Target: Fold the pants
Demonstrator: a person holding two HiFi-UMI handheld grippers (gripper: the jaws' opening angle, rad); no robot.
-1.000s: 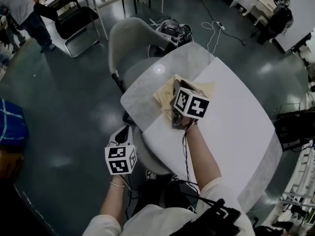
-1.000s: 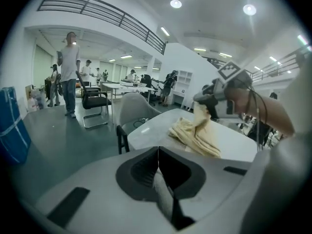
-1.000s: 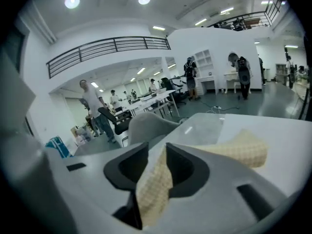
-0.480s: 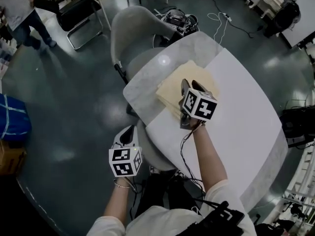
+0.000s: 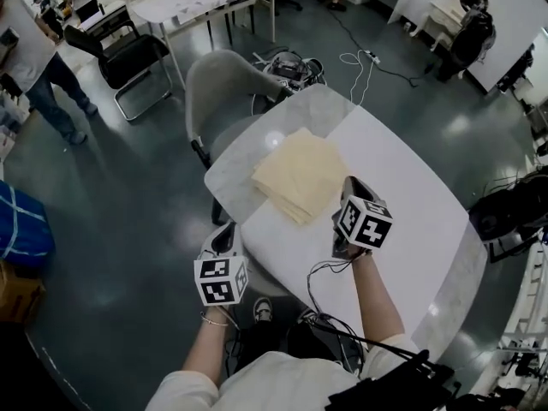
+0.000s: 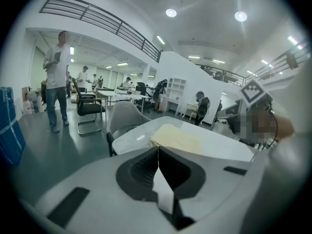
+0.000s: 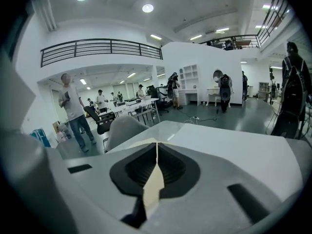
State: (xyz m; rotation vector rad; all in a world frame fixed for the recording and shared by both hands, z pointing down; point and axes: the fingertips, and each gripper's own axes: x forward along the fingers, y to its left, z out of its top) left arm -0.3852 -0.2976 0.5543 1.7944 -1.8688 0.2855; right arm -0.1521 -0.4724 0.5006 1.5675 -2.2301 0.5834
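Now my right claw (image 7: 156,147) has just snapped closed on nothing, near the folded pants (image 5: 298,183) lying on the table (image 5: 411,187); my left claw (image 6: 158,152), closed and empty, hangs beside the table's edge.

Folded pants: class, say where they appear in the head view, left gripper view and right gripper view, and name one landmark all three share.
Head view: folded pants mid-picture, on the table.
Left gripper view: pants just above the jaws, slightly right of centre.
Right gripper view: a cream sliver behind the jaws, mostly hidden.
Shared landmark: the grey chair beyond the table.
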